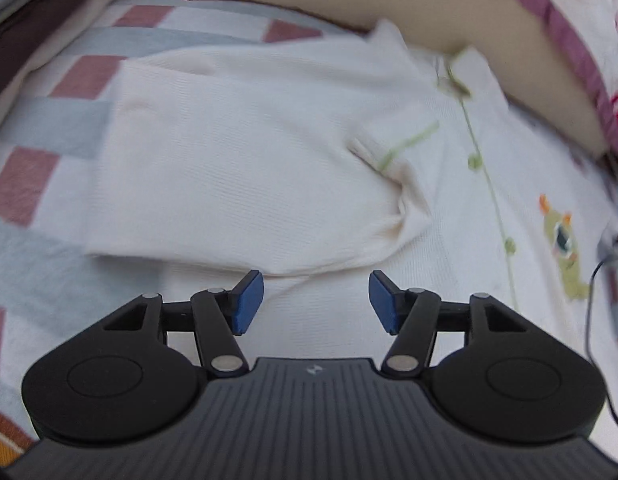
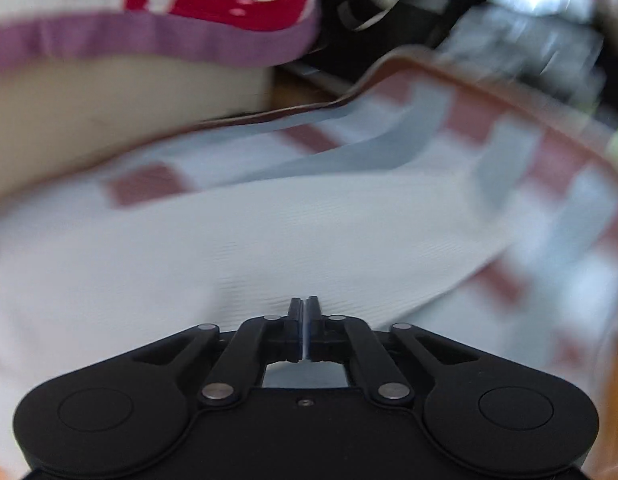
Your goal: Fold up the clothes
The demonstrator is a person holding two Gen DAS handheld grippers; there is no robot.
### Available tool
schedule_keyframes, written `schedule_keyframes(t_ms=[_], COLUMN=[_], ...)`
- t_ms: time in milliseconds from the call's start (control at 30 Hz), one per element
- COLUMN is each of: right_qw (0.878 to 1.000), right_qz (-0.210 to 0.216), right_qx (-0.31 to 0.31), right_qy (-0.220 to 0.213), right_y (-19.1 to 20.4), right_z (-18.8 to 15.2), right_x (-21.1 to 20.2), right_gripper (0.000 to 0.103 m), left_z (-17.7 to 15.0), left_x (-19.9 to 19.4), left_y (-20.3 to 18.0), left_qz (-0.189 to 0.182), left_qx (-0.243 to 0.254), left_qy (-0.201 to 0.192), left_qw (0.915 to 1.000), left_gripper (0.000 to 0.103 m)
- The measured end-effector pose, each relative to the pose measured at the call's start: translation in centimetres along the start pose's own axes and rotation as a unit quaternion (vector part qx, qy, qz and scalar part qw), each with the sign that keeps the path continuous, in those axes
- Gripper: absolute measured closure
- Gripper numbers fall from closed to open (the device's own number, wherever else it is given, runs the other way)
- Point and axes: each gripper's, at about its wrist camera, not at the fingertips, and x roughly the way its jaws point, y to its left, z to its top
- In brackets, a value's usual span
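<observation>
Left gripper [image 1: 316,303] spread wide, empty, over cream garment [image 1: 245,152] on checked blanket [image 1: 41,128]; right gripper [image 2: 305,320] pinched together above garment, grip unclear.

The cream garment [image 1: 237,152] is soft cloth with a fine ribbed knit, matt. The checked blanket [image 1: 33,168] under it, toward 9 o'clock, looks woven. The left gripper [image 1: 316,304] is matt black plastic — blue rubbery pads [image 1: 249,300], shiny metal rivets [image 1: 228,363].
</observation>
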Motion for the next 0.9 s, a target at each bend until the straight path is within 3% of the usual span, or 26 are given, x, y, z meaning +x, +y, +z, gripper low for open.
schedule_keyframes(t_ms=[100,133,167,267,333,400,467,533,600,700,767,800,833,867,900], right_qw=[0.994,0.989,0.983,0.956,0.917,0.867,0.814,0.779,0.758,0.737,0.737,0.735,0.734,0.733,0.74], right_qz=[0.106,0.144,0.182,0.293,0.384,0.461,0.517,0.534,0.528,0.506,0.482,0.481,0.479,0.478,0.481], right_qx=[-0.013,-0.016,-0.02,-0.031,-0.105,-0.19,-0.267,-0.327,-0.382,-0.448,-0.474,-0.477,-0.479,-0.482,-0.463], right_qy=[0.002,0.003,0.004,0.007,0.016,0.014,-0.003,-0.025,-0.034,-0.018,-0.022,-0.034,-0.046,-0.058,-0.075], right_y=[1.4,1.9,2.4,3.8,8.3,12.7,16.5,19.8,22.9,26.9,28.0,27.9,27.7,27.6,26.7], right_z=[-0.2,-0.3,-0.4,-0.7,-1.9,-3.7,-5.7,-8.0,-10.1,-12.9,-13.5,-13.3,-13.1,-12.9,-11.8], right_x=[-4.1,-5.5,-6.9,-11.1,-14.9,-19.0,-23.0,-26.0,-27.7,-28.5,-28.1,-28.1,-28.2,-28.2,-28.3], right_gripper=[0.092,0.082,0.073,0.071,0.07,0.068,0.05,0.041,0.041,0.042,0.043,0.05,0.088,0.093,0.093], left_z=[0.8,0.8,0.9,0.9,1.2,1.3,1.3,1.3,1.3,1.6,1.5,1.4,1.3,1.3,1.4], left_x=[-1.8,-2.1,-2.3,-1.9,-1.2,-0.8,-0.5,-0.6,-0.9,-1.3,-1.1,-0.9,-0.7,-0.6,-0.6], left_y=[2.0,2.6,3.1,5.3,6.8,7.3,7.2,7.3,7.7,8.9,9.9,10.4,10.6,10.5,10.0], left_qz=[0.023,0.043,0.063,0.108,0.106,0.112,0.122,0.13,0.136,0.143,0.116,0.098,0.084,0.082,0.089], left_qx=[-0.011,-0.007,-0.002,-0.015,-0.043,-0.051,-0.045,-0.035,-0.032,-0.039,-0.063,-0.079,-0.092,-0.091,-0.077], left_qy=[-0.023,-0.03,-0.037,-0.03,-0.022,-0.019,-0.018,-0.024,-0.034,-0.047,-0.034,-0.026,-0.019,-0.02,-0.027], left_qw=[0.9994,0.9986,0.9973,0.9936,0.9932,0.9922,0.9913,0.9906,0.9896,0.9879,0.9907,0.9917,0.9921,0.9923,0.9927], left_gripper=[0.045,0.045,0.044,0.041,0.041,0.041,0.041,0.041,0.041,0.041,0.041,0.041,0.041,0.041,0.041])
